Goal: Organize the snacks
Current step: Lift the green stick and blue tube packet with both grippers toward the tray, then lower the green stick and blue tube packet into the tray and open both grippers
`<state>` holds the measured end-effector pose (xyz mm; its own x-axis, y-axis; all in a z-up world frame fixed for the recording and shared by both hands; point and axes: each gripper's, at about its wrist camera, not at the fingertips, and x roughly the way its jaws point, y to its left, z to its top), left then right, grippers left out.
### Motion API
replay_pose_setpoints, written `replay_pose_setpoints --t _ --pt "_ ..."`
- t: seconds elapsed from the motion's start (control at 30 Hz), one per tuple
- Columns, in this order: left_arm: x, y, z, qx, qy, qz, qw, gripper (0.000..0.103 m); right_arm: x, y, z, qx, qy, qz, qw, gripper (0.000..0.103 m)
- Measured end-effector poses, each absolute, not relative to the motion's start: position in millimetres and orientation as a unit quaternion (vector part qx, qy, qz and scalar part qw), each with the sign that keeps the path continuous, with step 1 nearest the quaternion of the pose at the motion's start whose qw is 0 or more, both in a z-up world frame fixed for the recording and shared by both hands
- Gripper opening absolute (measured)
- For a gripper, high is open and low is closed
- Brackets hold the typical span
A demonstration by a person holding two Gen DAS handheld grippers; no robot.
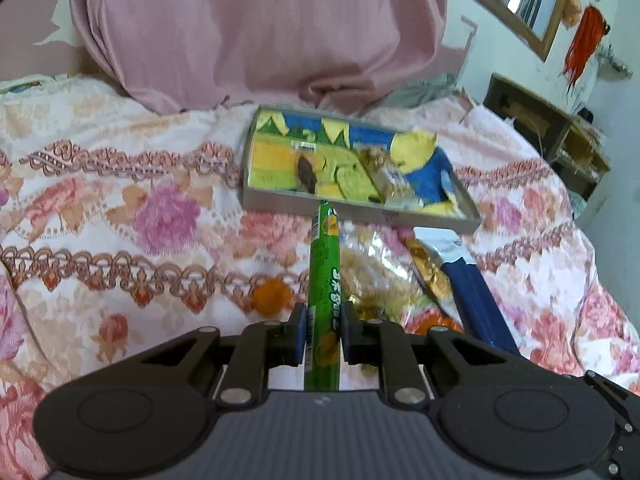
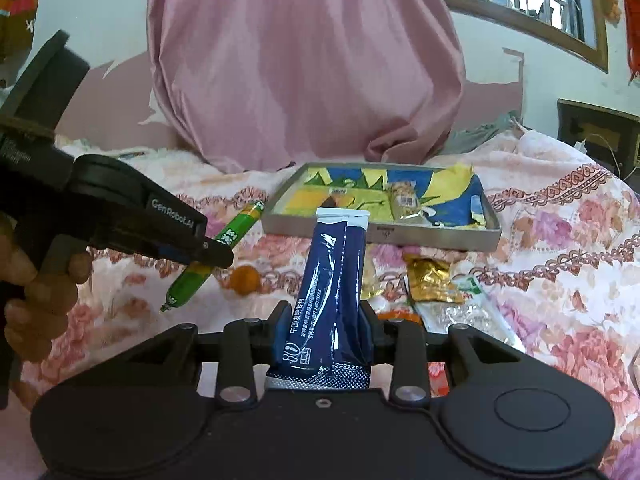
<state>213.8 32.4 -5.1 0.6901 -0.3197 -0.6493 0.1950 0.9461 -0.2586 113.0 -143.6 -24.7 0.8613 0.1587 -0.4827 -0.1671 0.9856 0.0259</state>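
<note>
Nearest the lens, the left claw (image 1: pixel 323 334) is clamped tight on a green sausage stick (image 1: pixel 324 276), gripping it near its lower end so that the stick points forward toward the tray (image 1: pixel 360 204); in the right wrist view the same stick hangs clear of the bedspread. The right claw (image 2: pixel 326 330) is likewise closed, pinching a dark blue pouch (image 2: pixel 330 280) near its bottom seam, the white top edge standing up in front of the tray's near wall. So two snacks are in hand, one per claw, and neither is yet in the tray. The grey, shallow tray, one in all, lies on the bed (image 1: pixel 120 200) toward its far side, just before a pink hanging cloth (image 1: pixel 256 28). It has a blue, yellow and green printed lining, and on that already lie a small dark brown packet (image 1: pixel 306 172) and a clear packet of pale snacks (image 1: pixel 390 178), which I judge to be two pieces sorted. Still loose on the bedspread, between the tray's near wall and the claws, are a gold foil packet (image 2: pixel 430 278), a clear wrapper with a green corner (image 2: pixel 468 310) and a round orange piece (image 2: pixel 245 280), with some crinkled clear wrapping that I cannot count apart. By my reckoning the job is at an early-to-middle stage: two placed, two being carried, at least three left.
</note>
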Motion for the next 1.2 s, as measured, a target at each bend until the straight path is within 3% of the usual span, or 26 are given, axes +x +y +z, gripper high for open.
replay_pose_setpoints --t 0.4,0.73,1.2 --pt "265 10 27 -0.077 0.327 -0.129 0.933 0.019 165 -152 7 -0.052 0.192 0.119 0.973 0.037" --pt "358 10 24 -0.094 0.327 -0.1 0.935 0.019 275 -162 6 -0.007 0.184 0.111 0.976 0.037" --pt "465 -5 -24 -0.112 0.376 -0.074 0.917 0.019 384 -187 -39 0.023 0.21 0.066 0.975 0.037"
